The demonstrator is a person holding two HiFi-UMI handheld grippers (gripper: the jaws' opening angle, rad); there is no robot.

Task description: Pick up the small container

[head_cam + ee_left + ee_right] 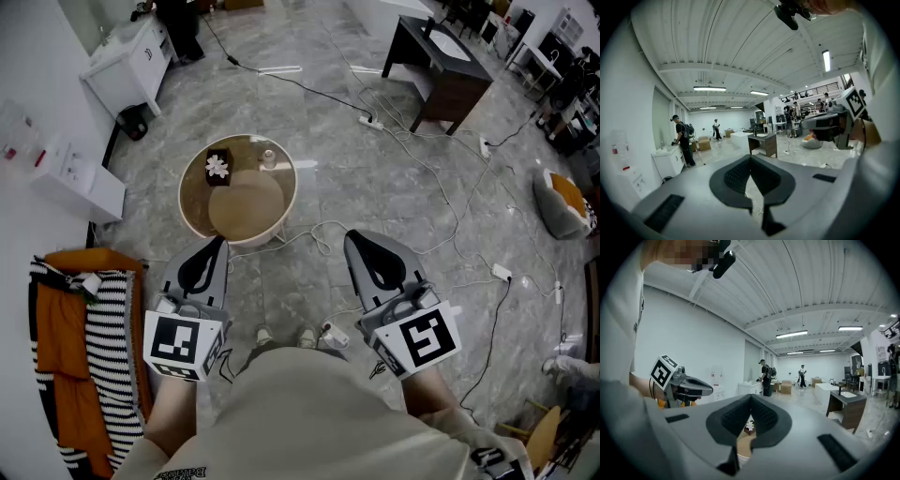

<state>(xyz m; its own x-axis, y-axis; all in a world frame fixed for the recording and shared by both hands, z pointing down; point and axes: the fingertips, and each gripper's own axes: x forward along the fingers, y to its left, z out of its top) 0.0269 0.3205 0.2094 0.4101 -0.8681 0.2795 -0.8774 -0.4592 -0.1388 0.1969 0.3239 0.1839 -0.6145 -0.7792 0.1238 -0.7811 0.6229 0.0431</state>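
The left tool (217, 243) and the right tool (351, 238) are both clenched on nothing, over the grey marble floor (375, 178). Well ahead, the small pale container (268, 158) stands on the round tan tabletop (192, 212), near a dark box of white flowers (217, 167).

A large white studio hall; a dark washstand (457, 86) staged alone; loose cables (319, 92) trailing over marble floor (366, 202)
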